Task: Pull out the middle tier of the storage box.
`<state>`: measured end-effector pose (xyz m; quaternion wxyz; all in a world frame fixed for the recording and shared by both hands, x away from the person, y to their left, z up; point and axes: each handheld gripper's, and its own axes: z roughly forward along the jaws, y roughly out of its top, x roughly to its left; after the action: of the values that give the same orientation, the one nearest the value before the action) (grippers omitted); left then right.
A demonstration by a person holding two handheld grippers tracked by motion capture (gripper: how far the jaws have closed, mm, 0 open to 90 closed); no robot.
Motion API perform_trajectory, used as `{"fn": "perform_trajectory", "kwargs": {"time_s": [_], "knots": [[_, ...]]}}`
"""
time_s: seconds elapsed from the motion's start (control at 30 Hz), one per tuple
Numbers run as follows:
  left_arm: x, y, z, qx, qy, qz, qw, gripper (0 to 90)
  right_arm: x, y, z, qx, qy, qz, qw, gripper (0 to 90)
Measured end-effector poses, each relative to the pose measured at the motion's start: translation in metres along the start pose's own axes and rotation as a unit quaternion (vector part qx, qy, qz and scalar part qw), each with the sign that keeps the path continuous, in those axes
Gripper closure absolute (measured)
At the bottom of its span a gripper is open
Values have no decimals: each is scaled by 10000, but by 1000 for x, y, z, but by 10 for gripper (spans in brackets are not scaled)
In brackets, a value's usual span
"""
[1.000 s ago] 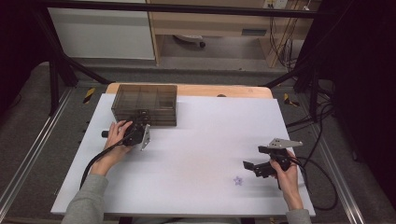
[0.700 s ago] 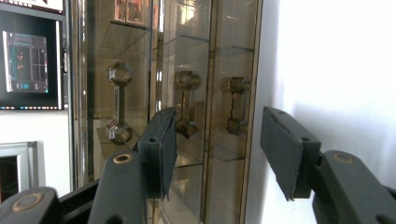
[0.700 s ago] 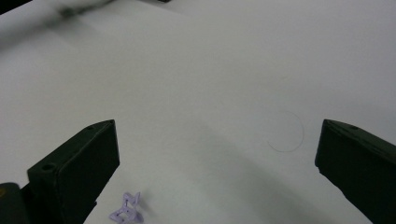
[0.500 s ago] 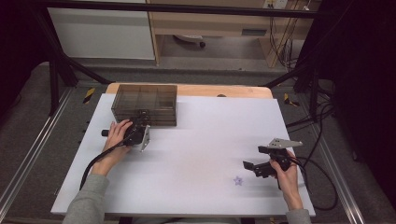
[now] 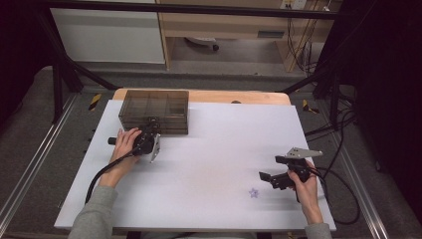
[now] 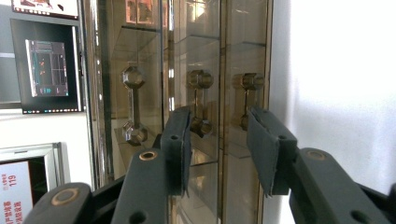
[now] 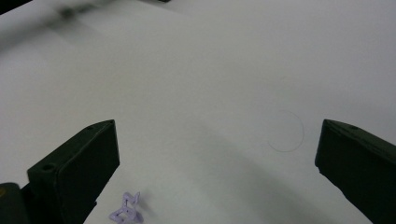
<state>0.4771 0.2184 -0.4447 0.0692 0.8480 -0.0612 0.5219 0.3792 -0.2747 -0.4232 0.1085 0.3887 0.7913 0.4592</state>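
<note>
**Left tool at the drawer box**

High view: left tool touches the smoky drawer box; right tool hovers over the white surface beside a purple star.

Left gripper view: jaws, just closing, stand narrow astride a drawer handle, not yet pressing.

Right gripper view: jaws wide, empty

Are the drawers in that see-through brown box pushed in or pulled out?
Pushed in. The drawer fronts of the brown box line up flush in the left gripper view, handles level, and none sticks out toward the tongs.
</note>
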Motion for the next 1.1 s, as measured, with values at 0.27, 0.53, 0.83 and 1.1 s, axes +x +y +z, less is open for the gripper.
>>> {"fn": "perform_trajectory", "kwargs": {"time_s": [0.27,0.53,0.83,1.1], "knots": [[-3,-2,-1,-8,135,-38,9999,647,0,0,0,-3,-6,-4,10000,5],[-6,-2,0,-30,281,-32,9996,679,0,0,0,0,0,-1,10000,5],[-7,-2,0,-31,422,41,9991,725,0,0,0,-14,-4,11,10000,5],[-8,-1,0,1,521,87,9986,784,0,0,-1,-9,-1,17,10000,5]]}}
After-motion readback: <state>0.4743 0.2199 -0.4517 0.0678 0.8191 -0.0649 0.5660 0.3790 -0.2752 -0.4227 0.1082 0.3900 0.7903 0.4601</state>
